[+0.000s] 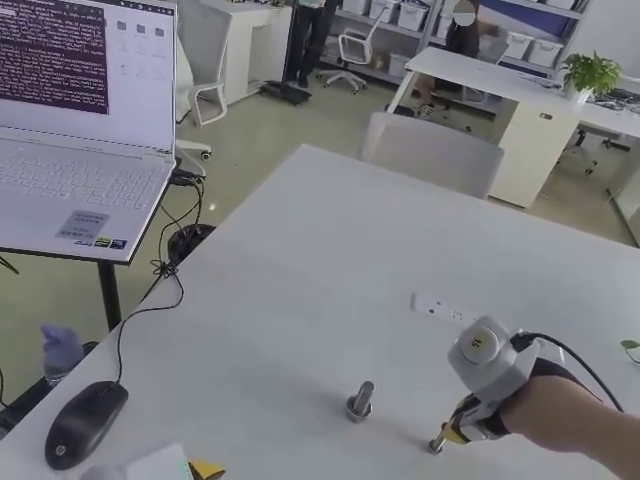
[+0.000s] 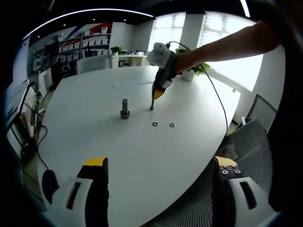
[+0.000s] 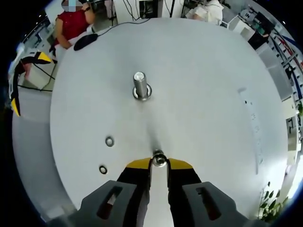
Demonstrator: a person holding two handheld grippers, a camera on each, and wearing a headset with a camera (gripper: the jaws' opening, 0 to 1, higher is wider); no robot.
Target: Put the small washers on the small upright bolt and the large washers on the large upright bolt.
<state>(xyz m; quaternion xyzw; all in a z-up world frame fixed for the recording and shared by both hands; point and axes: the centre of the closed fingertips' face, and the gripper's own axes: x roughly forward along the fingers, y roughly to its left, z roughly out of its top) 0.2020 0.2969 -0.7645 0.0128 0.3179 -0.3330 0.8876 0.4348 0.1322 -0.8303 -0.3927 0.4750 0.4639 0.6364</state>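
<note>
A forearm (image 1: 570, 415) enters the head view from 4 o'clock, wrist bent, with the right gripper (image 1: 440, 440) pointing steeply down at the small bolt (image 3: 158, 159). Its jaws closely flank the bolt's top; whether they pinch anything I cannot tell. From there the large bolt (image 3: 140, 86) stands at 12 o'clock and two loose washers (image 3: 110, 141) lie at 8. The left gripper (image 2: 161, 163) hangs back, jaws wide apart.

The head camera looks down across the table (image 1: 330, 260). The left gripper camera faces it from the edge, well back. The right gripper camera looks down from close above. All three share the large bolt (image 1: 360, 400).
</note>
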